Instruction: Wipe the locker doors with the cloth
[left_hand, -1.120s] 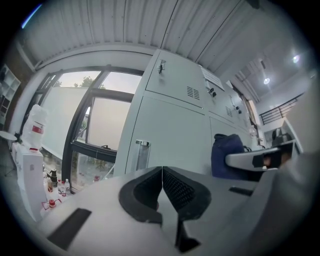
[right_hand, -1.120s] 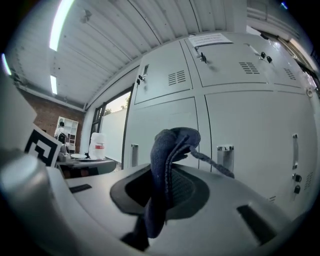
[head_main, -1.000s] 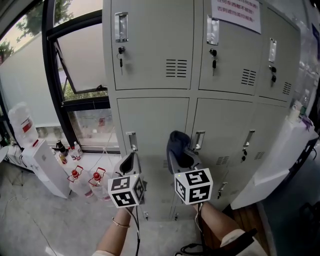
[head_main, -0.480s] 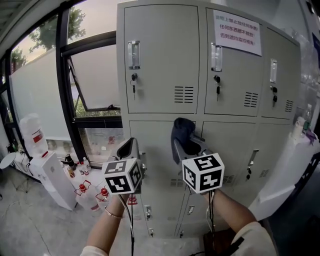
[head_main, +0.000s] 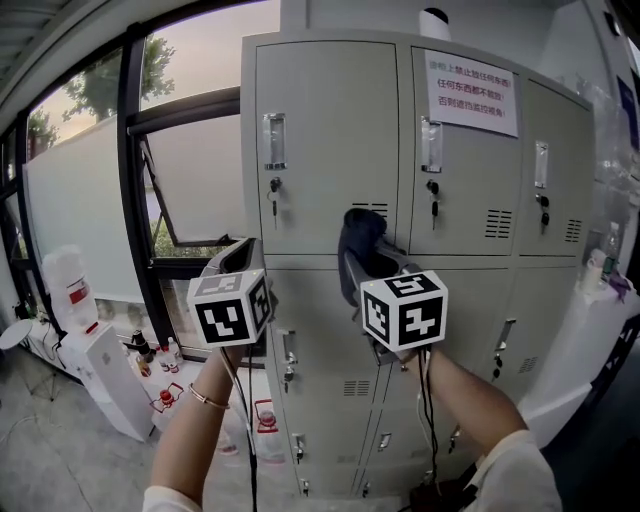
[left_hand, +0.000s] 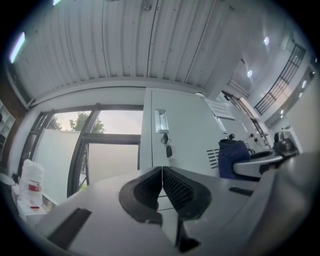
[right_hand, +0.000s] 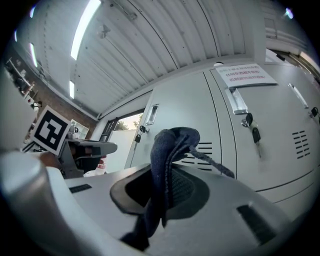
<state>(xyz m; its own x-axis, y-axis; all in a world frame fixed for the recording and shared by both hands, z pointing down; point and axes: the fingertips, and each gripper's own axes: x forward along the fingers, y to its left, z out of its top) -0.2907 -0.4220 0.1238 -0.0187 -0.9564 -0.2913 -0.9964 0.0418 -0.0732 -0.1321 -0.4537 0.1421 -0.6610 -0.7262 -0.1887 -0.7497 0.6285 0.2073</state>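
The right tool (right_hand: 162, 192) pinches a dark blue cloth (right_hand: 170, 145), which bunches above its jaws close in front of the upper left locker door (head_main: 320, 150), by the vent slots (right_hand: 202, 149). The left tool (left_hand: 161, 186), jaws pressed together, is raised beside it on the window (head_main: 190, 190) side.

Both forearms are held up and forward, side by side, with the left forearm (head_main: 195, 420) bare and a thin bracelet (head_main: 205, 399) at the wrist. Left gripper (head_main: 235, 255): jaws pressed together, nothing between them. Right gripper (head_main: 362, 262): jaws clamped on a dark blue cloth (head_main: 360, 235) bunched above the tips. The grippers are level and not touching
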